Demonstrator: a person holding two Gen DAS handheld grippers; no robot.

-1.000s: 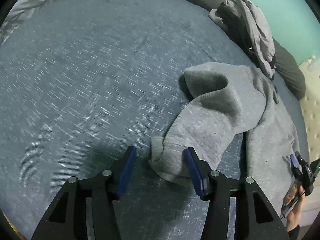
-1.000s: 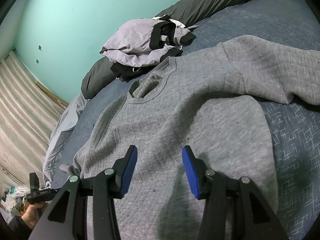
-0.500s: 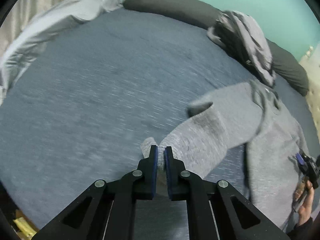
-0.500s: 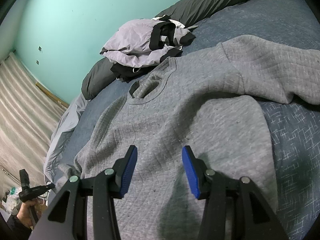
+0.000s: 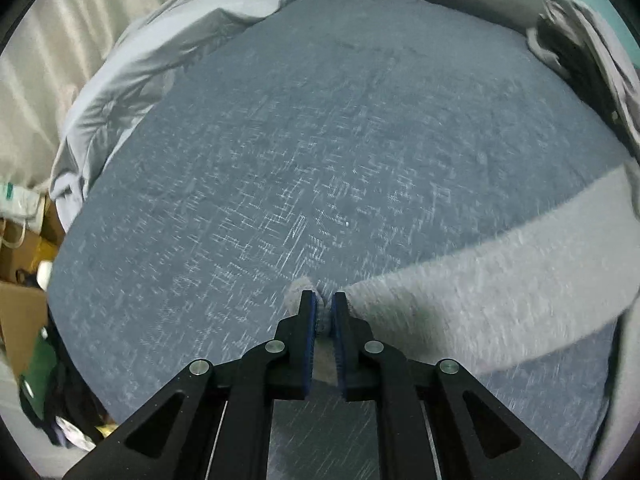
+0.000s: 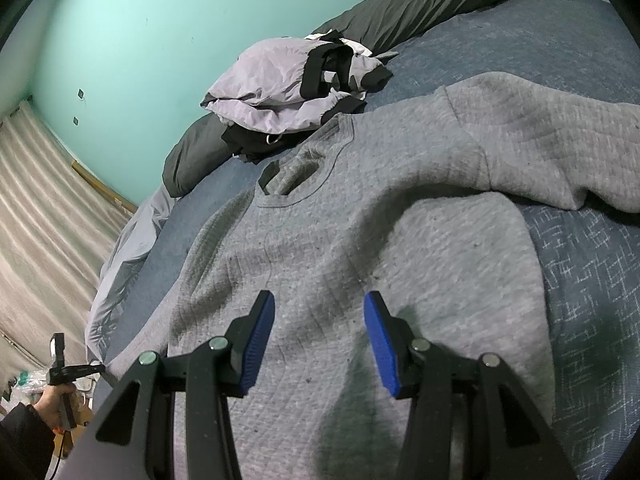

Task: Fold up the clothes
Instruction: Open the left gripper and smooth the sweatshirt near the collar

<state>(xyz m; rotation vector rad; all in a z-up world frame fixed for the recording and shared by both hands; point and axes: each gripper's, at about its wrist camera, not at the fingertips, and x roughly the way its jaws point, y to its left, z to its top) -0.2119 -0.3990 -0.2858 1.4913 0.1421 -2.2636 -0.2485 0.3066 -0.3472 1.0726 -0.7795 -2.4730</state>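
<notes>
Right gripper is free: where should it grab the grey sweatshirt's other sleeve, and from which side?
Probably at the cuff end of the right sleeve, which runs out of the right wrist view. Come from above: it lies draped flat on the bed cover, and the open right gripper hangs over the body.

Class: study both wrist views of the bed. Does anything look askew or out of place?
Yes. The grey sweatshirt lies rumpled, its right sleeve bunched. The left gripper pinches the other sleeve's cuff. A crumpled lilac jacket sits unfolded near the pillows.

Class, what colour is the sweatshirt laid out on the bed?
Heather grey sweatshirt, clearest in the right wrist view.
</notes>
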